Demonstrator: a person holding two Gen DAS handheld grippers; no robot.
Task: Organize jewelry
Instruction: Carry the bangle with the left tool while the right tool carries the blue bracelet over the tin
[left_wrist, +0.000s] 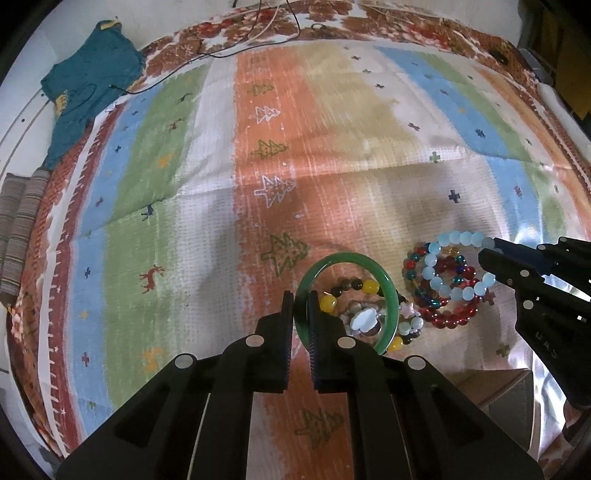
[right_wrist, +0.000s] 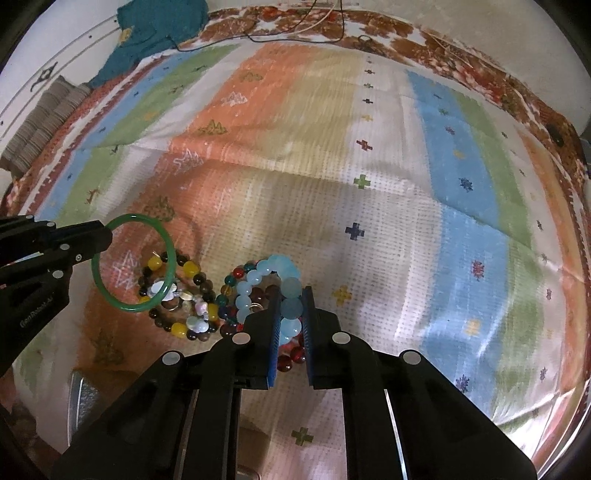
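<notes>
The green bangle (left_wrist: 347, 295) sits pinched at its rim between the fingers of my left gripper (left_wrist: 302, 314), jaws narrowed right down onto the band. Its ring stands tilted up off the striped cloth (left_wrist: 258, 166), the open loop reaching away from my fingertips, and through it I see the heap of bracelets (left_wrist: 369, 314) below, yellow and dark beads with a pale charm. That heap is my landmark.

Just to the right of the heap, my right gripper (right_wrist: 291, 314) is closed on the pale blue bead bracelet (right_wrist: 273, 280), a few of its beads squeezed between the pads while the rest of the loop curls up and away over the red bead bracelet (right_wrist: 291, 356) and the multicoloured one (right_wrist: 229, 284). From the left camera, the blue loop seems to hang clear above those two.

Both pieces appear lifted from the pile, so I judge the next move a carry to somewhere apart on the cloth. What matters is that each loop hangs forward of my fingers, so either could snag its neighbours underneath. Beyond the heap, far off, lies a teal garment (left_wrist: 88, 85).
</notes>
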